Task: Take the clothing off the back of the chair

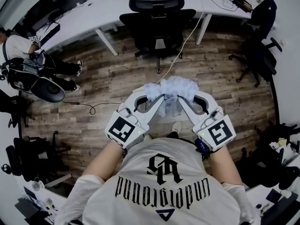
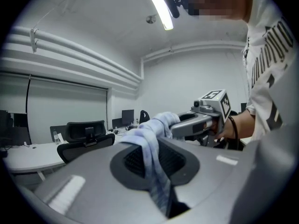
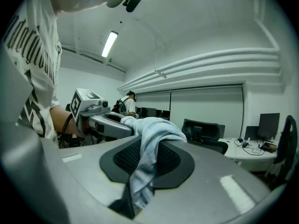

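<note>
- Between left claw [image 1: 157,99] and right claw [image 1: 184,99], just in front of the person's chest, hangs the pale cloth [image 1: 172,88], bunched.
- Each claw is clamped on one end of the cloth.
- Cloth's long axis runs side to side, claw to claw; both hands are equally near.
- Chair [image 1: 157,18] stands well apart ahead, its back bare.

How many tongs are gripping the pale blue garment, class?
2. The left tongs clamp the garment at its left end, the right tongs at its right end, close together before the person; no other tongs show.
</note>
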